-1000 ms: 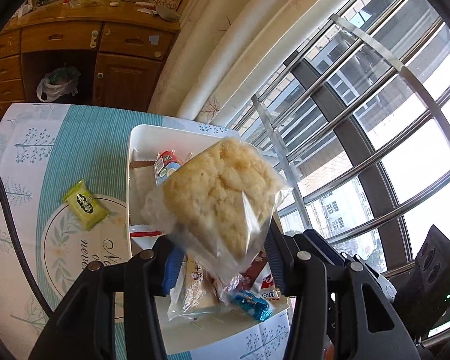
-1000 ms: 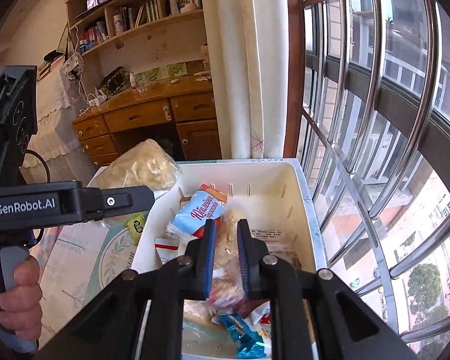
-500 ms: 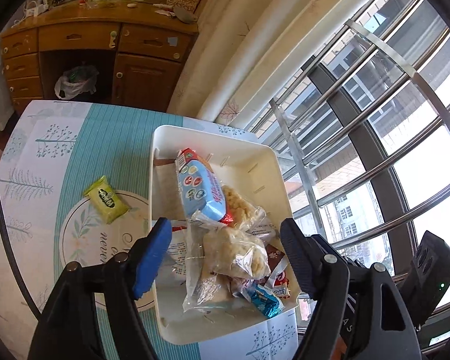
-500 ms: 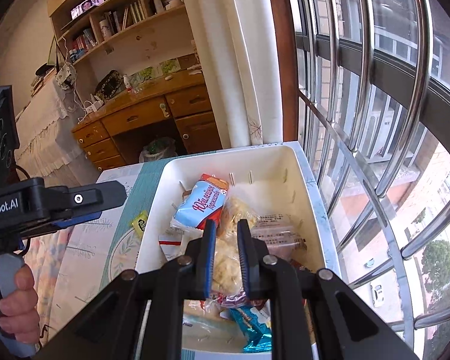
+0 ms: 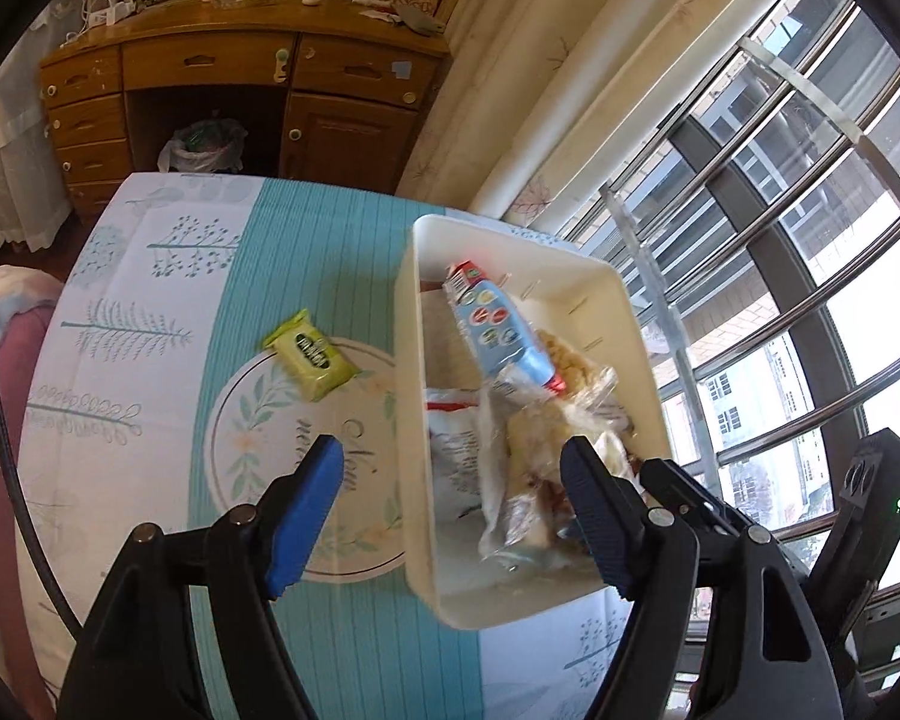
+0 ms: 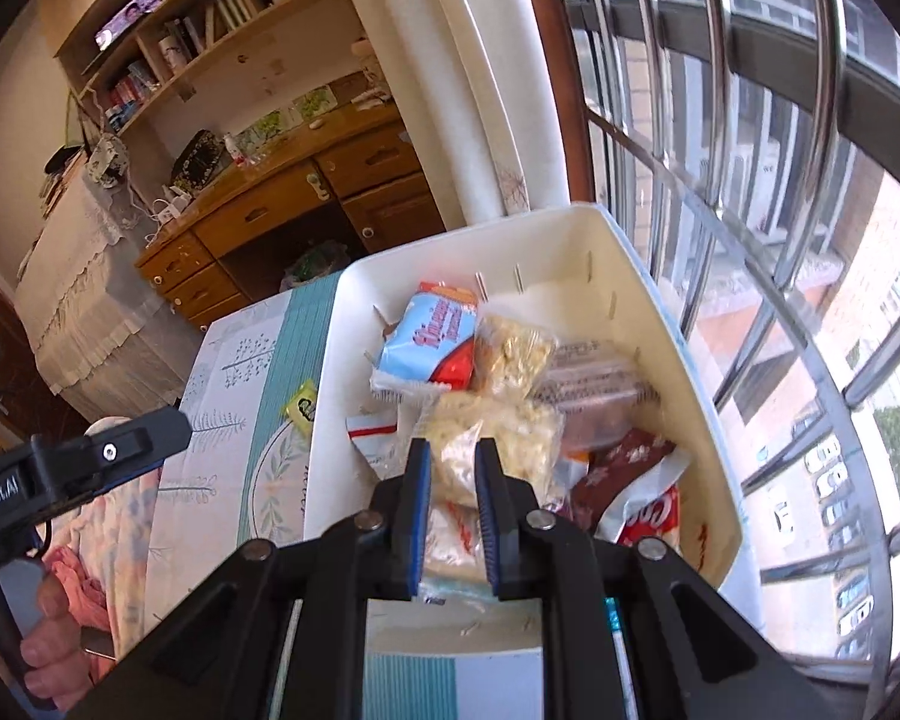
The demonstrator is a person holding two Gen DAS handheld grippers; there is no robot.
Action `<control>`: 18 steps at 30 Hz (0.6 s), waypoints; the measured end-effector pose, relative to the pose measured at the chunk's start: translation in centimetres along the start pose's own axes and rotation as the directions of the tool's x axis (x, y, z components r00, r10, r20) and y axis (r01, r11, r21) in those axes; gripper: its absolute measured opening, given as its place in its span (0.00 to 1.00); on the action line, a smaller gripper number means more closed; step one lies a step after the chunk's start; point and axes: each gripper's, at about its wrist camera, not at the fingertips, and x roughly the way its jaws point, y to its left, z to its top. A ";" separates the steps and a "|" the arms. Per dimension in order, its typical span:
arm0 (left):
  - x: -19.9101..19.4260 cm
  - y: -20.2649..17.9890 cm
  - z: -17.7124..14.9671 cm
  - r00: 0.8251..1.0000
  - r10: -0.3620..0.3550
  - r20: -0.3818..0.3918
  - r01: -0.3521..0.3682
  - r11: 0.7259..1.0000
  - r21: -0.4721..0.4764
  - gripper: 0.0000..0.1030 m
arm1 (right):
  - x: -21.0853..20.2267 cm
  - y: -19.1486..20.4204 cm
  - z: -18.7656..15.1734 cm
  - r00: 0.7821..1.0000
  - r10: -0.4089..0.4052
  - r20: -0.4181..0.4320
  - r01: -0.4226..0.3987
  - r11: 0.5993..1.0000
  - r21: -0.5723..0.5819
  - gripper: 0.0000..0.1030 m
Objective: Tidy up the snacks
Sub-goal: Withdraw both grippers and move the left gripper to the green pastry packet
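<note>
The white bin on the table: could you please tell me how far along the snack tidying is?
Mostly done: the white bin holds a blue packet, a bagged rice cake and more. In hand: nothing in the left tongs, which have just opened; the right tongs hang nearly closed over the rice cake, grip unclear. Left: the green packet on the tablecloth, outside the bin.
</note>
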 end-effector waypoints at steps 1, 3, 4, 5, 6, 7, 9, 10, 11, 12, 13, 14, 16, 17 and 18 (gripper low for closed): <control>0.1 0.4 -0.1 1.000 0.006 -0.008 -0.006 1.000 0.002 0.71 | 0.2 0.1 -0.2 1.000 -0.008 -0.009 0.008 1.000 0.017 0.15; 0.2 1.3 -0.3 1.000 0.019 -0.025 -0.018 1.000 0.011 0.71 | 0.4 0.1 -0.7 0.999 -0.026 -0.026 0.027 0.999 0.046 0.15; 0.3 1.6 -0.3 0.999 0.022 -0.030 -0.021 1.000 0.016 0.71 | 0.6 0.2 -0.9 0.999 -0.038 -0.037 0.041 0.997 0.063 0.16; 0.3 2.0 -0.3 0.999 0.028 -0.037 -0.027 0.999 0.024 0.71 | 0.7 0.2 -1.0 0.998 -0.046 -0.045 0.050 0.996 0.077 0.16; 0.4 2.4 -0.3 0.998 0.035 -0.043 -0.033 0.999 0.032 0.71 | 0.8 0.2 -1.2 0.997 -0.054 -0.051 0.058 0.994 0.093 0.19; 0.5 2.7 -0.3 0.998 0.041 -0.051 -0.039 0.998 0.042 0.71 | 0.9 0.3 -1.4 0.997 -0.063 -0.054 0.068 0.992 0.107 0.21; 0.7 3.5 -0.2 0.996 0.052 -0.071 -0.047 0.997 0.067 0.71 | 0.9 0.5 -1.7 0.995 -0.086 -0.058 0.093 0.987 0.134 0.24; 0.8 3.6 -0.1 0.995 0.055 -0.078 -0.049 0.996 0.076 0.71 | 1.0 0.6 -1.9 0.994 -0.095 -0.058 0.103 0.984 0.143 0.25; 1.0 4.0 -0.1 0.994 0.059 -0.087 -0.051 0.995 0.089 0.71 | 1.0 0.7 -2.0 0.993 -0.107 -0.059 0.115 0.981 0.155 0.25; 1.0 4.3 0.0 0.994 0.062 -0.095 -0.052 0.994 0.100 0.71 | 0.9 0.9 -2.2 0.991 -0.118 -0.058 0.126 0.978 0.166 0.27; 1.2 4.7 0.2 0.992 0.064 -0.104 -0.052 0.992 0.114 0.71 | 0.9 1.0 -2.3 0.990 -0.128 -0.058 0.137 0.975 0.178 0.29; 1.2 5.0 0.3 0.992 0.064 -0.110 -0.050 0.991 0.125 0.71 | 1.0 1.1 -2.4 0.989 -0.137 -0.057 0.145 0.972 0.187 0.30; 1.5 5.5 0.7 0.991 0.065 -0.119 -0.047 0.988 0.148 0.71 | 1.0 1.3 -2.6 0.986 -0.156 -0.055 0.164 0.965 0.206 0.36; 1.6 5.7 0.9 0.990 0.065 -0.125 -0.045 0.986 0.161 0.71 | 1.0 1.4 -2.7 0.985 -0.165 -0.056 0.173 0.961 0.217 0.37; 1.8 5.9 1.1 0.989 0.066 -0.129 -0.044 0.984 0.171 0.71 | 1.0 1.5 -2.9 0.983 -0.175 -0.063 0.185 0.956 0.229 0.39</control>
